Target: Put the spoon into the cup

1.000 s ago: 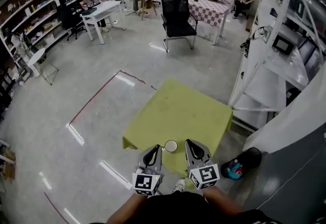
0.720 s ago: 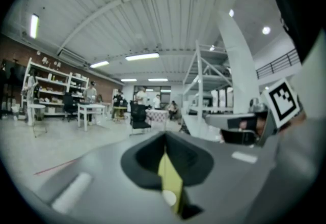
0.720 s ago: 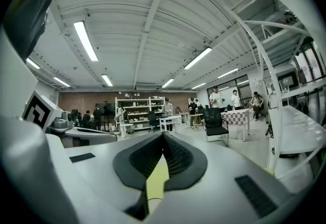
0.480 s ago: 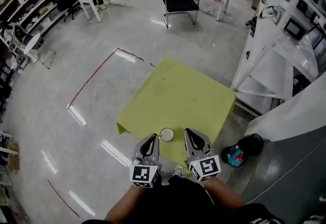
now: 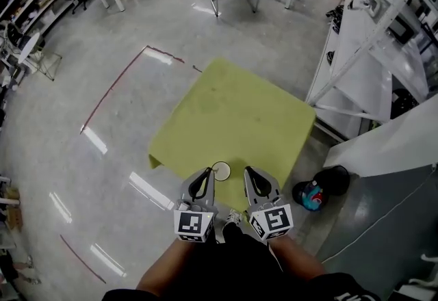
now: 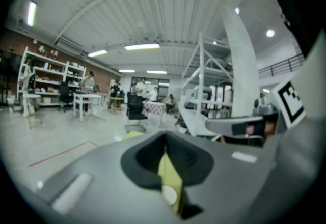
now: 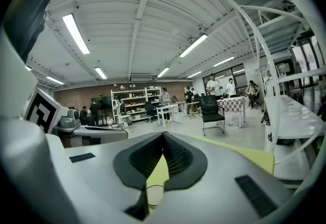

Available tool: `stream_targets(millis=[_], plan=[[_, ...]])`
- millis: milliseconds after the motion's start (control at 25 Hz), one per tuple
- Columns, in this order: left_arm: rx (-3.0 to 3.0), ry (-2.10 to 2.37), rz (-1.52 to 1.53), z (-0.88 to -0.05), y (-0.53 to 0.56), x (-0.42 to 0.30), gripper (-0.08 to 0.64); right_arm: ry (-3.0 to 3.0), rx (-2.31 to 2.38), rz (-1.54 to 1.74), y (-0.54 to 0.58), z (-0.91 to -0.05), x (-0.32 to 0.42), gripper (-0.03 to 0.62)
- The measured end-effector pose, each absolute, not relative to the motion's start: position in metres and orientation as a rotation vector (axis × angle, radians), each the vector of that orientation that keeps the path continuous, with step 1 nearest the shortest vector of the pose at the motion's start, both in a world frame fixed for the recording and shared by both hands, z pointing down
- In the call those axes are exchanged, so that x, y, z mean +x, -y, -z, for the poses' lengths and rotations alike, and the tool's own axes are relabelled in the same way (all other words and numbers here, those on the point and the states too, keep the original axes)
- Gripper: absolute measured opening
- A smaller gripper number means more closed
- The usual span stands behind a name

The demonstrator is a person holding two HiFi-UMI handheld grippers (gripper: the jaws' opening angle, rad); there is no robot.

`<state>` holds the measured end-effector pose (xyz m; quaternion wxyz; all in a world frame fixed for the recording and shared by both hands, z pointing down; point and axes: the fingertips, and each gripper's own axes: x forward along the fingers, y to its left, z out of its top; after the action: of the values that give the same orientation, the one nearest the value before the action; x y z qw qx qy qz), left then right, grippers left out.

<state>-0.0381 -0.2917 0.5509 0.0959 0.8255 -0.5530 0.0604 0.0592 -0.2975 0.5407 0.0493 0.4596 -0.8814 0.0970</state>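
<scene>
Yellow-green table (image 5: 233, 115) is coming more central in the head view while the cup (image 5: 221, 170) is staying at its near edge between the left gripper (image 5: 205, 176) and the right gripper (image 5: 250, 175), both closed on nothing; no spoon is showing, so I judge the pickup is still waiting.

ceiling strip lights (image 7: 75, 33) light your room brightly and glare in streaks on the floor (image 5: 147, 190). your left gripper (image 6: 164, 137) looks blurred up close; every view bends at its edges.
</scene>
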Motion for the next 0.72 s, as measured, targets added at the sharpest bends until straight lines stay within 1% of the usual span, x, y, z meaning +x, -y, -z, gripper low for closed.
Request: stream_targets(millis=[440, 720], plan=[[2.454, 1.52, -0.254, -0.607, 0.304, -0.034, 0.012, 2.599, 1.404, -0.392, 0.291, -0.574, 0.06, 0.008], [2.452, 1.452, -0.358, -0.648, 0.299, -0.014, 0.012, 2.59, 1.362, -0.424, 0.283, -0.589, 0.056, 0.006]])
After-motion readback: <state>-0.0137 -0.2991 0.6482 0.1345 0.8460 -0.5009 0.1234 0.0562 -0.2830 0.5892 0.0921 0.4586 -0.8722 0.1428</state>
